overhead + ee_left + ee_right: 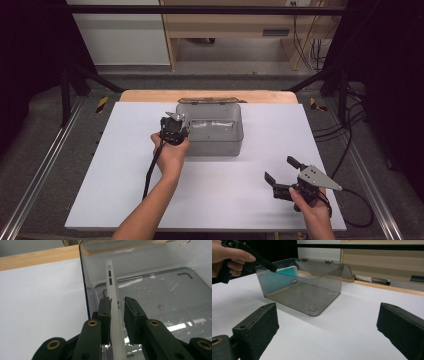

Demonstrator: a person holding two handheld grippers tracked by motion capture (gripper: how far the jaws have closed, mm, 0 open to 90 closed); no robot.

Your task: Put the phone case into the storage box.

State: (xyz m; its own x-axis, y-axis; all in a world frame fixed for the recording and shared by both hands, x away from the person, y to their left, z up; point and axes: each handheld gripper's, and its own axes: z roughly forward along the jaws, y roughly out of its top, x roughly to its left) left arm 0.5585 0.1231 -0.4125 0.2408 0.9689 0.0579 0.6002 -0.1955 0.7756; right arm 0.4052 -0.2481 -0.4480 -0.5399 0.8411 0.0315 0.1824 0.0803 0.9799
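A thin phone case point(113, 302), whitish along its edge and teal on its broad face, is standing on edge inside the smoky clear box point(210, 142), close against the box's left wall. The left gripper point(174, 129) is reaching over that wall from the near-left corner of the box, and its fingers point(104, 310) are gripping the case from both sides, pressing against its upper edge. In the right gripper view the case point(277, 280) is showing through the tinted wall, leaning slightly and resting on the box floor.

The box is sitting on the white sheet point(125, 165) covering the bench, toward the sheet's far edge, with its hinged lid point(207, 101) lying folded back behind it over the wooden strip. The person's left hand point(170, 155) is wrapping the gripper handle just in front of the box.

The right gripper point(283, 173) is hovering well apart from the box, to its near right above the sheet, with its fingers point(255, 330) spread wide and grasping nothing. The right hand point(312, 210) is holding it from below near the sheet's front edge.
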